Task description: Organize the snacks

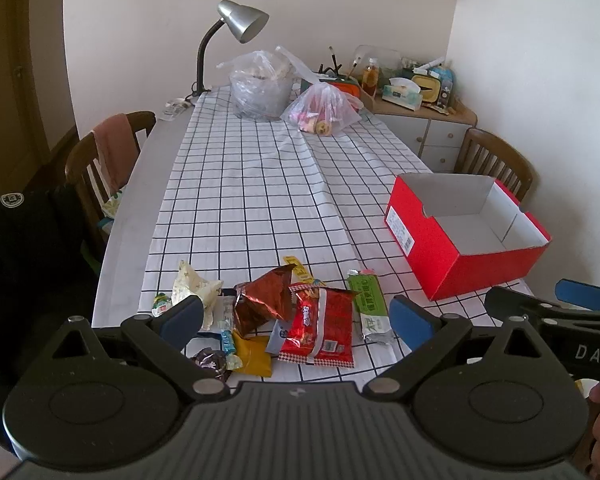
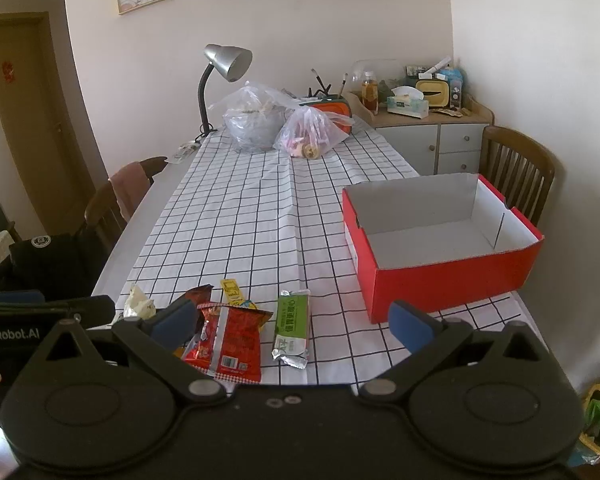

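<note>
Checked tablecloth [image 1: 260, 184] ran the whole length of the dining table, with a desk lamp [image 1: 236, 24] and two plastic bags [image 1: 260, 84] way off at 12 o'clock. Honestly nothing was sorted yet: the red box [image 2: 452, 280] at about 2 o'clock sat totally empty, so by my reckoning the whole job was left to do. All the snacks were heaped at the near edge: the red packet [image 1: 320, 328], a green bar [image 1: 370, 308] just beside it toward 3 o'clock, a crinkly brown bag [image 1: 264, 300], a yellow pouch [image 1: 252, 356] and some small wrapped bits toward 9 o'clock. My left gripper [image 1: 296, 320] hung over the pile with its jaws spread wide, holding nothing. My right gripper [image 2: 292, 324] was the same, wide apart, roughly over the red packet and green bar. Path to the box looked clear; the packets overlapping each other seemed like the only real nuisance.
</note>
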Demonstrator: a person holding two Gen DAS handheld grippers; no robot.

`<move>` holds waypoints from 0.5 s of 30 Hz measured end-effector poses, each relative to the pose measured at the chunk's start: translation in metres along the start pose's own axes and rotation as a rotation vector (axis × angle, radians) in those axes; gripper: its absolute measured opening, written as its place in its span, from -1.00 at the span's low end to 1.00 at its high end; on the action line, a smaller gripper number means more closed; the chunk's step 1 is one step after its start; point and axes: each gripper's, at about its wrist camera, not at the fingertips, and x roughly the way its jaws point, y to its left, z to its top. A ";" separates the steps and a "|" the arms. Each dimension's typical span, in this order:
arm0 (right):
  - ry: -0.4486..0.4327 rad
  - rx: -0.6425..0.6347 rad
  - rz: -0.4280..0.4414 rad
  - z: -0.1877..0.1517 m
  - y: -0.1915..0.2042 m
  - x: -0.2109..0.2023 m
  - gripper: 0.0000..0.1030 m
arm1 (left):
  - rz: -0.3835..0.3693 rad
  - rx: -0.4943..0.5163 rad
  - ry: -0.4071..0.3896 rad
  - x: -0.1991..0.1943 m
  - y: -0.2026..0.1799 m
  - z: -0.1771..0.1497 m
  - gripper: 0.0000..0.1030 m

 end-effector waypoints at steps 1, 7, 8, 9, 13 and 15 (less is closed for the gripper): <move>-0.001 -0.002 0.001 0.000 0.000 0.000 0.99 | 0.001 -0.002 -0.001 0.000 0.000 0.000 0.94; 0.003 -0.017 0.016 0.002 0.003 -0.002 1.00 | 0.007 -0.008 -0.006 -0.002 0.002 0.001 0.94; 0.004 -0.017 0.016 0.003 0.003 -0.002 1.00 | 0.008 -0.010 -0.006 -0.003 0.003 0.001 0.94; 0.005 -0.017 0.016 0.003 0.003 -0.002 1.00 | 0.009 -0.011 -0.006 -0.003 0.003 0.001 0.94; 0.015 -0.015 0.014 0.003 0.003 -0.001 1.00 | 0.008 -0.010 -0.007 -0.003 0.004 0.002 0.94; 0.013 -0.019 0.016 0.003 0.004 -0.002 1.00 | 0.009 -0.012 -0.011 -0.003 0.005 0.002 0.94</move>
